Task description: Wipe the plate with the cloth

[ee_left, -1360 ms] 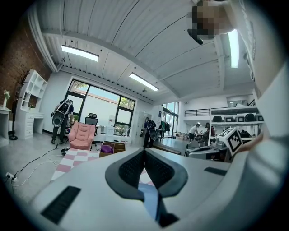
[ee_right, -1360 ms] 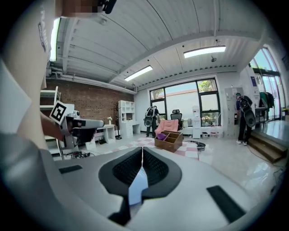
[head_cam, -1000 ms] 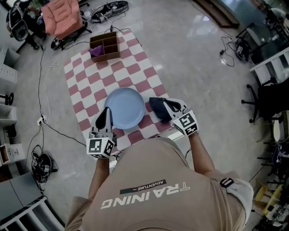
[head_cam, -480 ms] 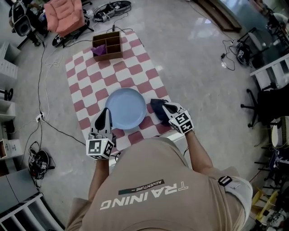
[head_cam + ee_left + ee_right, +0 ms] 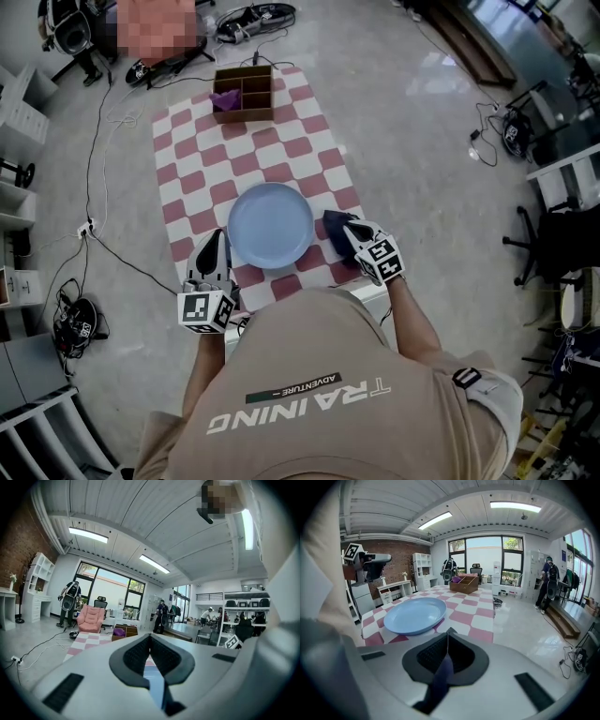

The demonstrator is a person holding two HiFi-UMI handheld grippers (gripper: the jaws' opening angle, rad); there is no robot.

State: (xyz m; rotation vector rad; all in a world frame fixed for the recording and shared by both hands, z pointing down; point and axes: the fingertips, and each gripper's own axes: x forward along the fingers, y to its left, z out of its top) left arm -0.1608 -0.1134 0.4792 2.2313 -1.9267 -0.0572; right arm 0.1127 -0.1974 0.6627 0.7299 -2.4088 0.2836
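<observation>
One cloth [image 5: 331,227] in right gripper [image 5: 350,231]

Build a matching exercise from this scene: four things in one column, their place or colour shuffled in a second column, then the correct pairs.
Things
1. plate
2. cloth
3. wooden box
4. purple item

Place or colour
A. dark blue, clamped in the right gripper
B. pale blue, in the middle of the checked surface
C. inside a compartment of the box
D. brown, at the far end of the checked surface

Pairs: 1-B, 2-A, 3-D, 4-C
</observation>
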